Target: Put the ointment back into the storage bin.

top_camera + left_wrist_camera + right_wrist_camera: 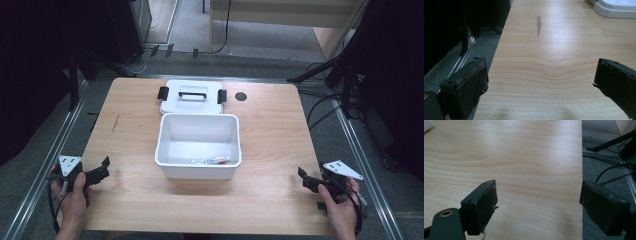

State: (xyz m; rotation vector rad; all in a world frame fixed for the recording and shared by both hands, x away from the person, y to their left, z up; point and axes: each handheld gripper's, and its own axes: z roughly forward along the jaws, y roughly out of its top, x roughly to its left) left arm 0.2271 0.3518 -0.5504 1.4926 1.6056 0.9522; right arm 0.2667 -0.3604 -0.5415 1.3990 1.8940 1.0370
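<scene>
A light wooden rectangular table [270,150] is seen from the high view, w/ a white rectangular plastic box [198,145] set near its centre, open at the top. Inside the box, a small tube-like item w/ a red end [212,160] is seen lying flat on the bottom, close to the near wall; what it is can't be told. Just behind the box, touching or nearly touching its far wall, a white flat plastic lid [192,95] is laid on the table, w/ a handle on top and 2 black clips at its sides. A small dark round spot [241,96] is seen on the tabletop to the right of the lid.

The left gripper [102,170] is held in a hand [74,197] at the near left corner of the table, well apart from the box. In the left gripper view its 2 jaws are spread wide w/ nothing between them, bare wood beneath; a grey streak [538,25] is marked on the wood ahead.

The right gripper [306,181] is held in the other hand [340,205] at the near right corner, also well apart from the box. Its jaws are likewise spread wide and empty, w/ the table edge seen beneath and grey floor w/ black cables [609,173] beyond.
</scene>
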